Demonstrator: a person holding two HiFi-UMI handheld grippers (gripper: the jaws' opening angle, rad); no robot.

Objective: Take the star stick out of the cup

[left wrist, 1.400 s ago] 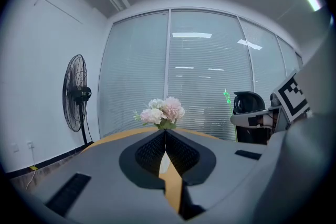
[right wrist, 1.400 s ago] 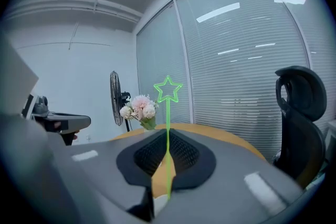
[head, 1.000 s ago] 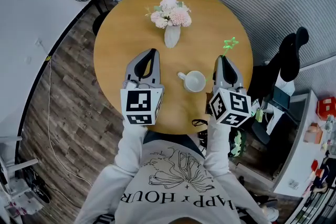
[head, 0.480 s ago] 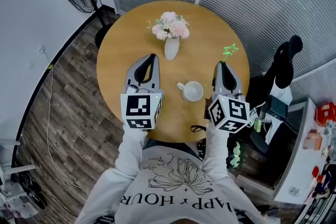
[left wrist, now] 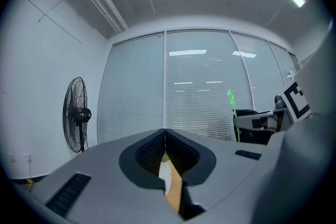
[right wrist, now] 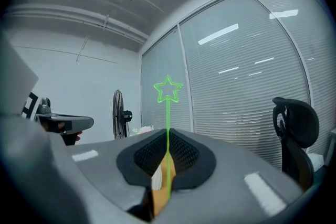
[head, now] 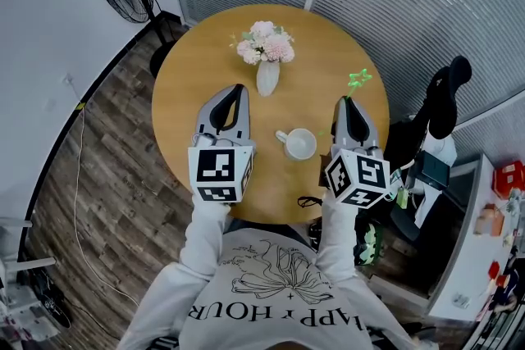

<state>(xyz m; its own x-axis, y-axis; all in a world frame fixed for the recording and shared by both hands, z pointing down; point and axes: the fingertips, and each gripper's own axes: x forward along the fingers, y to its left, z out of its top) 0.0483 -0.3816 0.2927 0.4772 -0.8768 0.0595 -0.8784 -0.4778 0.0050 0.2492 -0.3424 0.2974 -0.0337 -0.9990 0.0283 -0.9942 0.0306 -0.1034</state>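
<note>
Right tongs (head: 348, 102) lifted higher, star stick (head: 358, 79) clamped, clear of cup (head: 300, 143)

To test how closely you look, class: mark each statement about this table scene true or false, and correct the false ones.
1. The star stick stands in the cup. False: it is out of the cup, clamped in the right gripper.
2. The left gripper has its jaws together with nothing between them. True.
3. The vase of flowers lies tipped over. False: it stands upright on the table.
4. In the head view, the cup sits between the two grippers. True.
</note>
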